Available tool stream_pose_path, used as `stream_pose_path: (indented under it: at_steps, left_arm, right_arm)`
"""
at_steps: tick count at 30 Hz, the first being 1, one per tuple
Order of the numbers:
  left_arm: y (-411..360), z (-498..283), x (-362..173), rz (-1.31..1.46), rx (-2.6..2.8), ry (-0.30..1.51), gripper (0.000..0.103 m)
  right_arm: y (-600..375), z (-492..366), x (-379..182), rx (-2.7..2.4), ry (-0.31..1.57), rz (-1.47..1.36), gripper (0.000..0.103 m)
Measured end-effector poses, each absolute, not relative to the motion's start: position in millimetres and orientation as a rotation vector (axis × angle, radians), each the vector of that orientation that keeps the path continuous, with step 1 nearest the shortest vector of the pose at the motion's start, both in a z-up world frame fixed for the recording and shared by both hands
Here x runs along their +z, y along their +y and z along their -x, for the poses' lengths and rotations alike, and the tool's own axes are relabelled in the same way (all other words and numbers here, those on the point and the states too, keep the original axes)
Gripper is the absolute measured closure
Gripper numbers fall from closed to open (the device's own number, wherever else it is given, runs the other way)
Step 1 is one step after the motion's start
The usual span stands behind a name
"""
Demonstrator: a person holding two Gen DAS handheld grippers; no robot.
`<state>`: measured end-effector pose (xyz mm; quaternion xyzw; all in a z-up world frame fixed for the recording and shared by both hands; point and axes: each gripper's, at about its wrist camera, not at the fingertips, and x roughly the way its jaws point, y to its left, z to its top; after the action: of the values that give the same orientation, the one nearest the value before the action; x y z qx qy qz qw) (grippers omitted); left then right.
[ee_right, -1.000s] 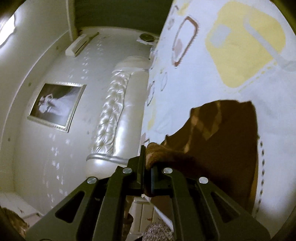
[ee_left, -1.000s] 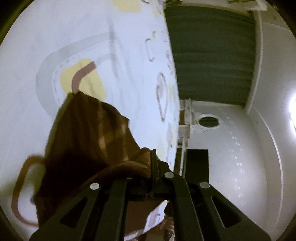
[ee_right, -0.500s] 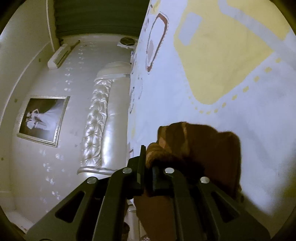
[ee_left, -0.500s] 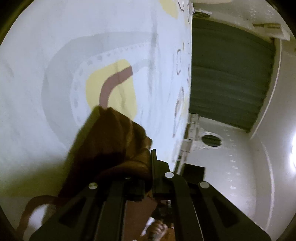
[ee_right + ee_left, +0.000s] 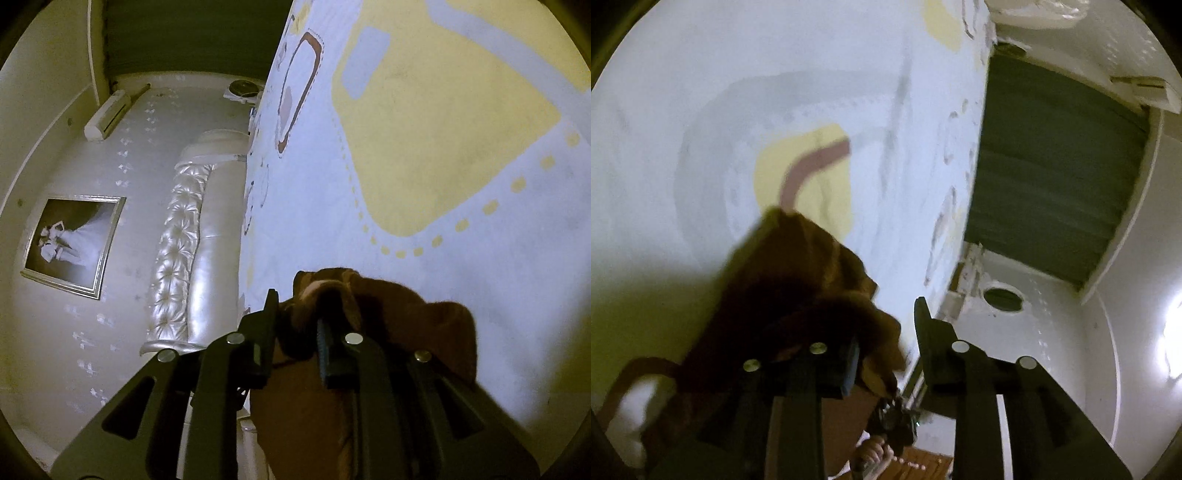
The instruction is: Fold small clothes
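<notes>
Left wrist view: left gripper just spread, brown garment loose against one finger. Right gripper also opening, cloth between its jaws at lower centre. Risk: fabric snagging on retreating pads, pulling the fold apart on the bedsheet.

I can't read any text, label, brand, number or sign in either wrist view. The bedsheet shows only printed shapes, and the framed picture carries no lettering.

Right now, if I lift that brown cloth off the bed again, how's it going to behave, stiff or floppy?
Probably floppy: the brown cloth slumps in soft bunched folds on the bedsheet. Likely light, since it lies heaped without flattening. Its fuzzy-looking edge between the fingers of the right gripper suggests it grips well rather than slipping.
</notes>
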<state>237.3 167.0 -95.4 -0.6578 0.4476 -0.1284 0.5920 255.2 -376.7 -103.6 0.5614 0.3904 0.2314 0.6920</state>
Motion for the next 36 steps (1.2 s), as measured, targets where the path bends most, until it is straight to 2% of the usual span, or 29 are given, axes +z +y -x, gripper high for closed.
stream_pose_path:
  at_steps: [5,13,15,17,18,19,21,27,29,36]
  left_arm:
    - [187,-234,-105,1.570,-0.206,1.043,0.074]
    - [195,-238,-106,1.482,-0.186,1.084,0.074]
    - [195,-237,-96,1.401,-0.206,1.095,0.074]
    - [193,-231,-84,1.289,-0.229,1.100,0.074]
    - [194,-225,-78,1.216,-0.249,1.103,0.074]
    - [194,-215,-72,1.145,-0.270,1.100,0.073]
    - [195,-194,-65,1.054,-0.296,1.106,0.063]
    - [184,-135,-71,0.892,-0.342,1.167,0.058]
    - [182,-118,-75,0.898,-0.375,1.173,0.056]
    - [175,-107,-80,1.001,-0.447,1.154,0.040]
  right_arm:
    - [-378,-258,-101,0.503,0.863,-1.243,0.081]
    - [-392,-257,-98,0.433,0.831,-1.230,0.078]
    - [-395,-250,-93,0.416,0.834,-1.209,0.073]
    - [-395,-235,-83,0.410,0.843,-1.161,0.064]
    - [-393,-229,-79,0.409,0.854,-1.130,0.063]
    - [-392,-219,-75,0.408,0.869,-1.091,0.061]
    - [-388,-194,-69,0.397,0.911,-1.014,0.059]
    - [-386,-122,-73,0.372,0.993,-0.990,0.050]
    - [-382,-100,-78,0.384,1.019,-1.002,0.049]
    - [-354,-77,-81,0.482,1.038,-0.981,0.043]
